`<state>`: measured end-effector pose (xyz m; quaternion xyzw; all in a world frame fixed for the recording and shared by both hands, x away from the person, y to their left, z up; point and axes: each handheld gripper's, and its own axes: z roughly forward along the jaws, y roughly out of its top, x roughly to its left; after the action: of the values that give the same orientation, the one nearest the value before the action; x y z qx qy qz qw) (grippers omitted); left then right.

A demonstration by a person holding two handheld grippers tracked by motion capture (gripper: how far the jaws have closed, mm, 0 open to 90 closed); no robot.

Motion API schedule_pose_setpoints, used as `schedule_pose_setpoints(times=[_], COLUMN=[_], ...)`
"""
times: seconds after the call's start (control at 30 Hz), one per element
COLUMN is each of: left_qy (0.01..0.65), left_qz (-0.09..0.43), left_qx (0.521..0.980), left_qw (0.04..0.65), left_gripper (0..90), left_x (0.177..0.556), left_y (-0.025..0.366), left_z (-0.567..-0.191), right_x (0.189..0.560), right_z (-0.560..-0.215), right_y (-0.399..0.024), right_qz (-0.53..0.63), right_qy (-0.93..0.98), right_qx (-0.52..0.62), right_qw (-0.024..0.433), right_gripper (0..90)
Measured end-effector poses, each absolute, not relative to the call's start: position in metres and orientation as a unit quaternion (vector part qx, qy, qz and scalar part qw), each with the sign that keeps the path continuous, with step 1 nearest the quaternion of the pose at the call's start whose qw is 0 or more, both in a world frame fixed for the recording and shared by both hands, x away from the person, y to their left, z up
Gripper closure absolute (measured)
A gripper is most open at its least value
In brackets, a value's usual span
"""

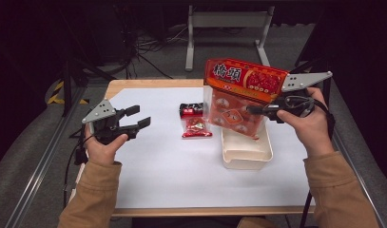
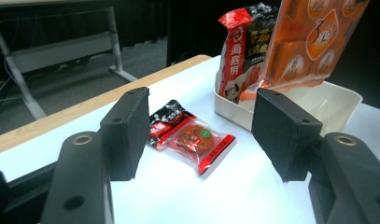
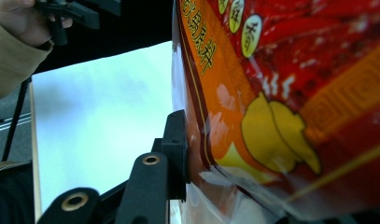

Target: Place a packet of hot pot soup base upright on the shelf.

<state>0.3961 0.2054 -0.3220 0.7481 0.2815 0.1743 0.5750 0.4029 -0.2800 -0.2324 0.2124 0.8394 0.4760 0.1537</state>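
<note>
While the right gripper (image 1: 257, 110) pinches the large orange bag (image 1: 241, 95), it hangs over the white tray (image 1: 248, 153).
Grip sits mid-bag, likely for lowering upright; left gripper (image 1: 140, 117) waits spread and empty, facing the small red packet (image 2: 197, 141) on the table (image 1: 172, 161).

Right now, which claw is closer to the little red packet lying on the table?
Left. The left claw hovers open just beside the little red packet, pointing toward it. The right claw is up over the white tray, clamped on the big orange bag.
</note>
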Motion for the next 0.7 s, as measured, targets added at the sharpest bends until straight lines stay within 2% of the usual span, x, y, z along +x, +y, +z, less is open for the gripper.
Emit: schedule_pose_setpoints(times=[0.7], left_qy=[0.294], left_qz=[0.17], left_qx=[0.752], left_qw=[0.565], left_gripper=[37.7], left_x=[0.403], left_y=[0.208], left_z=[-0.33], right_x=[0.407], right_z=[-0.249], right_y=[-0.303], right_qz=[0.471], right_qy=[0.817], right_qx=[0.279], right_qw=[0.182], right_gripper=[70.5])
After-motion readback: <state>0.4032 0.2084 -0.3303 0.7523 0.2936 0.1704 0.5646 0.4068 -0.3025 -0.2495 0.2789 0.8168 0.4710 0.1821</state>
